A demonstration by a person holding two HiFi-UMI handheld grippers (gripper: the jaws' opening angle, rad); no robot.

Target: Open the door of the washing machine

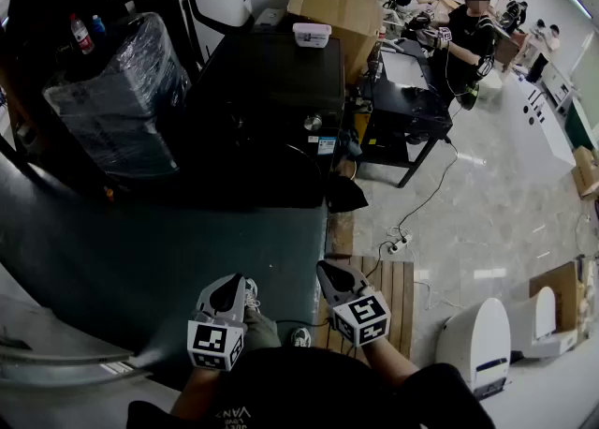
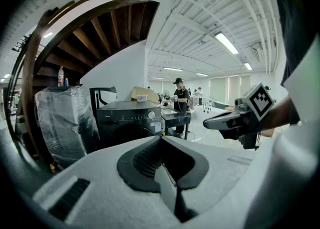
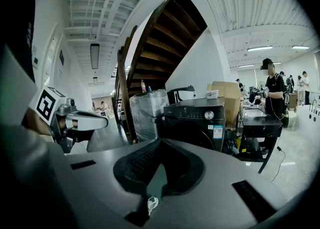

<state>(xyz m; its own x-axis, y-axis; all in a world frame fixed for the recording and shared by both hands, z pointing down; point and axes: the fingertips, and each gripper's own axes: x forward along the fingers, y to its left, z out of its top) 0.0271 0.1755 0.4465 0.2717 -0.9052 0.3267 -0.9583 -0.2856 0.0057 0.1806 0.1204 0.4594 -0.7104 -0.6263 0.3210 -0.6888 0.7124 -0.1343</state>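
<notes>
Washing machine (image 1: 271, 90) stands well ahead, across green mat (image 1: 187, 249), beside plastic-wrapped bundle (image 1: 122, 90). Door (image 3: 192, 140) looks shut. Left claw (image 1: 227, 291) clenched, empty. Right claw (image 1: 335, 279) clenched, empty. Both low, near body, well apart from machine.

Risks:
- claws kept clenched at arrival: no grasp on door edge, likely slip-off
- dark front, handle not discernible: likely mis-aim
- wooden pallet (image 1: 398, 287) underfoot: trip on approach

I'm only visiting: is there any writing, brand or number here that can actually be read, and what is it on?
"VAN", cut off: pale print on the person's dark shirt.
Washing machine: sticker and panel print are too small to read.
Bottle: label blurred.
Marker cubes: black-and-white square patterns, no letters.
</notes>
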